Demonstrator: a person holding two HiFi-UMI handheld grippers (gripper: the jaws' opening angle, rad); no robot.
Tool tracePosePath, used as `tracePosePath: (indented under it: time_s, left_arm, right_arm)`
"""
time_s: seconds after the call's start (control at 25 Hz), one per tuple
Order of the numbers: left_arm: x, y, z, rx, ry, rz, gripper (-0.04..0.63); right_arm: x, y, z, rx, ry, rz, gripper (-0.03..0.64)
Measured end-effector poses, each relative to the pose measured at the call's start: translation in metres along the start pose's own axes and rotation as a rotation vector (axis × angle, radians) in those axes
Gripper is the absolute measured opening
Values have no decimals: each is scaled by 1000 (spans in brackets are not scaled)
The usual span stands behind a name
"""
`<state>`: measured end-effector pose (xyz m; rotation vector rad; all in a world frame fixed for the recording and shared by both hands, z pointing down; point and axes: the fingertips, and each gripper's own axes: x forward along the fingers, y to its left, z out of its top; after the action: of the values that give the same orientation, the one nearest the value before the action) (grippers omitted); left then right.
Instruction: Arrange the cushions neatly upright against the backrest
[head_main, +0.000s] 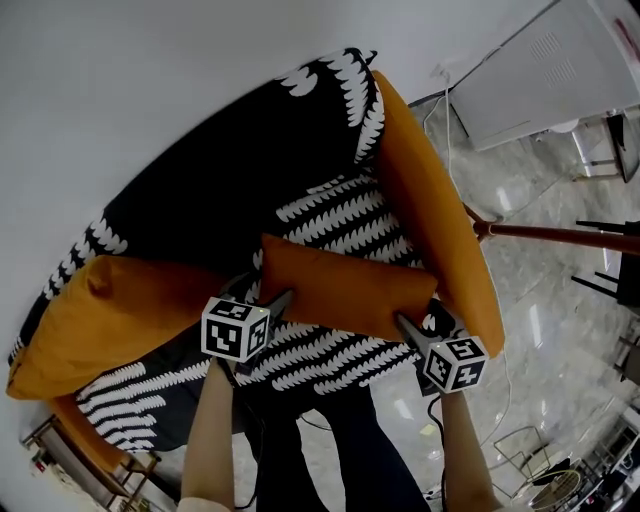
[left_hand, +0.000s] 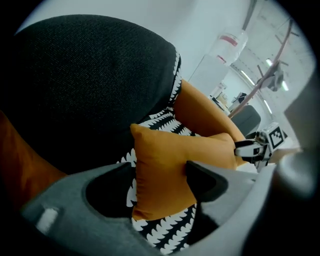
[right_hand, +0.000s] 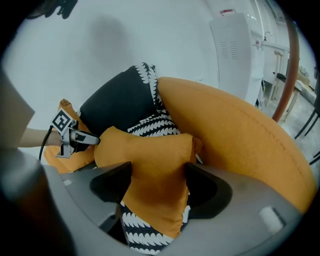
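Tongs, left: my left tongs (head_main: 272, 305) stand with the jaws wide apart. The left end of the small orange cushion (head_main: 345, 290) sits in the gap. In the left gripper view (left_hand: 160, 169) the fabric reaches both pads, but nothing shows it being squeezed.
Tongs, right: my right tongs (head_main: 410, 328) also stand wide apart, on the cushion's right end. In the right gripper view (right_hand: 157, 169) that end fills the space between the jaws and touches each of them without a visible pinch.
Task item, position: the small orange cushion (left_hand: 165, 150) lies crosswise on the front part of the patterned seat (head_main: 340, 215), long side running from one tongs to the other. Its lower edge rests on the seat (right_hand: 145, 232).
Task item, relation to backrest: the cushion is apart from the black backrest (head_main: 230, 170), with a band of the black-and-white seat pattern showing between them.
Second cushion: a large orange cushion (head_main: 110, 310) lies at the left side of the sofa, just beside my left tongs. I cannot tell whether it leans on the backrest.
Armrest: the orange armrest (head_main: 430, 200) runs along the right side, and the cushion's right end (right_hand: 192, 145) lies close against it.
Cross-check: each gripper view shows the opposite tongs at the far end of the cushion, the right one (left_hand: 250, 147) and the left one (right_hand: 82, 137).
Surroundings: a white wall (head_main: 150, 80) is behind the sofa and a glossy floor (head_main: 540, 300) lies to the right.
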<state>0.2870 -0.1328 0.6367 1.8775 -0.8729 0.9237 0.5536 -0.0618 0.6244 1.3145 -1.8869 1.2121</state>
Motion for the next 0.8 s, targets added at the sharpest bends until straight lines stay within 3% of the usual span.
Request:
tracePosePath:
  time_s: [0.16, 0.32, 0.6, 0.8]
  left_arm:
    - [-2, -7, 2, -18, 18, -77, 295]
    - [-1, -14, 0, -25, 15, -98, 267]
    - [-21, -26, -9, 11, -17, -65, 229]
    - [-56, -28, 0, 11, -114, -17, 227]
  right_arm:
    - [-3, 6, 4, -8, 10, 10, 339]
    - [-4, 6, 3, -30, 24, -4, 308]
    - [-16, 20, 2, -93, 44, -36, 261]
    - [-30, 38, 30, -187, -3, -22, 258]
